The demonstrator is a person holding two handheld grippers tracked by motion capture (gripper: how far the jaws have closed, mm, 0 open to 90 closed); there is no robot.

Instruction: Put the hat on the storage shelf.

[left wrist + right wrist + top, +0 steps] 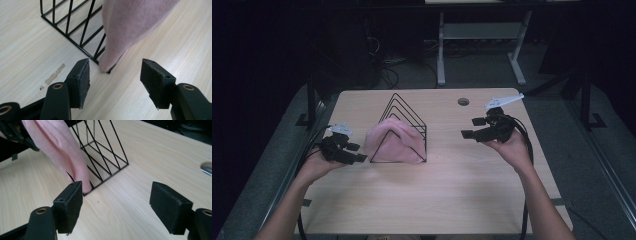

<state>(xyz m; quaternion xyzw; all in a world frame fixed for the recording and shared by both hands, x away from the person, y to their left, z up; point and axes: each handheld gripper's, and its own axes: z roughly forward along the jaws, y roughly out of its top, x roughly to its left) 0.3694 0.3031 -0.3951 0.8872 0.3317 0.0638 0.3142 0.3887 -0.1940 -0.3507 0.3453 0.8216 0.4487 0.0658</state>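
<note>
Two black two-jaw grippers flank a wire rack on a pale wood-grain table point(452, 190), seen from above: the left gripper point(354, 152), held in the person's left hand point(314, 167), sits low just beside the rack's near left corner with its jaws parted around nothing, while the right gripper point(473, 128), cradled in the right hand point(512, 147), hangs well apart to the rack's right, jaws likewise spread and empty. Between them stands the black triangular wire rack point(404, 112), a soft pink cloth point(389, 142) draped over its front frames and reaching down to the tabletop; a small round hole point(463, 101) marks the table's far edge. Along the left gripper point(115, 80), its two padded jaws gape wide, and just beyond them the pink cloth point(132, 27) hangs over the rack's corner point(75, 27), its lower tip meeting the wood; a pale smear point(55, 74) marks the table to one side. From the right gripper point(116, 207), jaws open wide, the rack point(105, 152) stands ahead, the cloth point(65, 152) covering its left side, with the other gripper point(15, 133) visible past it.
</note>
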